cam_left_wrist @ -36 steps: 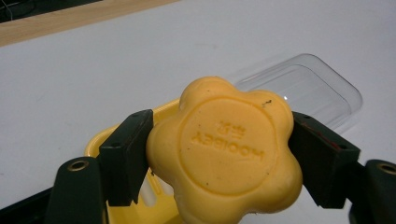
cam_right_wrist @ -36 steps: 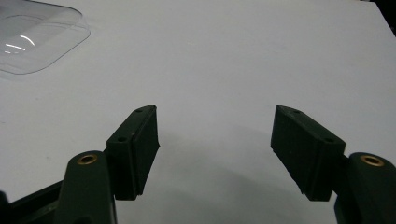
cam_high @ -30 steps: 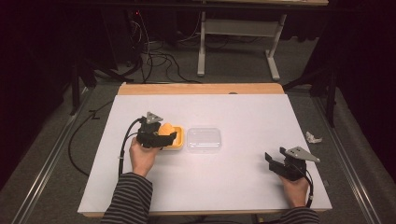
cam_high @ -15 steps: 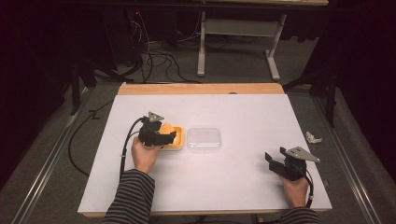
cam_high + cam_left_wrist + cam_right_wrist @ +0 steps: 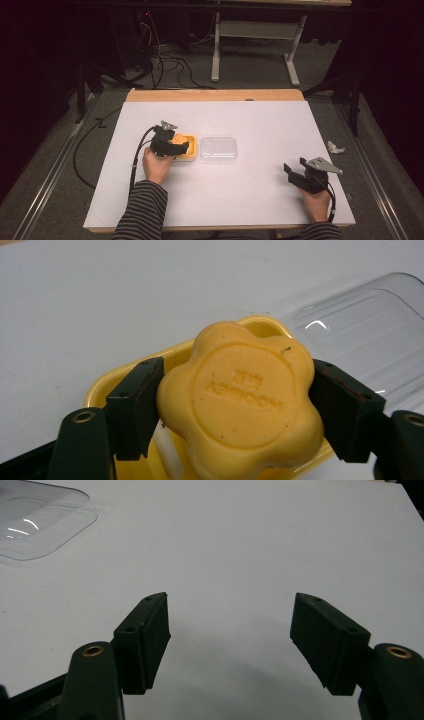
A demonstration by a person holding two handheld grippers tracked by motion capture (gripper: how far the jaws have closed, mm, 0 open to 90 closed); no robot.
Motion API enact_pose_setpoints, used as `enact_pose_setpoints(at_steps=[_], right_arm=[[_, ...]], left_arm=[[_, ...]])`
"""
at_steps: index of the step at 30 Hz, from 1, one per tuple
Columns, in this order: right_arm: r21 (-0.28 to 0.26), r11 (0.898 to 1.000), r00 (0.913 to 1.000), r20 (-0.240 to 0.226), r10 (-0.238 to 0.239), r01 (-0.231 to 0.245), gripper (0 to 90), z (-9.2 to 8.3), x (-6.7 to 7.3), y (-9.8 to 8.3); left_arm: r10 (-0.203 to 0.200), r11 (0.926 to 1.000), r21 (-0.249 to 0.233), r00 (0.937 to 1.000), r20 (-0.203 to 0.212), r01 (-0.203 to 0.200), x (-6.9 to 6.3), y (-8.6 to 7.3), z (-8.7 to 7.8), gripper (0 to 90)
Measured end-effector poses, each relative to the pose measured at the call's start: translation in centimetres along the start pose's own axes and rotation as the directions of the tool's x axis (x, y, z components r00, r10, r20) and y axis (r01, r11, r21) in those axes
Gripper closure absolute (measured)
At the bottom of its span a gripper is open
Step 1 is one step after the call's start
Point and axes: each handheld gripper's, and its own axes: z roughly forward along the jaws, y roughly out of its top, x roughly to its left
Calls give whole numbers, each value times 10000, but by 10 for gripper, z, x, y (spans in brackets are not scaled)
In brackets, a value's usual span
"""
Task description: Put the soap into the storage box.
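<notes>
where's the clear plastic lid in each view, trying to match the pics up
High view: the clear lid lies flat mid-table, just right of the yellow dish.
Left gripper view: upper right corner, behind the dish and the flower-shaped soap gripped by the left gripper.
Right gripper view: top left corner, far beyond the open right gripper.
Shared landmark: the white table surface under the lid.

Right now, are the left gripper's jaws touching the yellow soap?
Touching: the left gripper view shows both jaws of the left gripper pressed against the flower-shaped soap.
</notes>
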Motion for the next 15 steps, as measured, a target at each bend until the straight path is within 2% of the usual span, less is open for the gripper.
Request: enact_pose_setpoints(at_steps=[15], right_arm=[[11,10000,10000,35,-9,9,327,0,0,0]], left_arm=[[-125,9996,261,9999,-86,128,3,-2,9,273]])
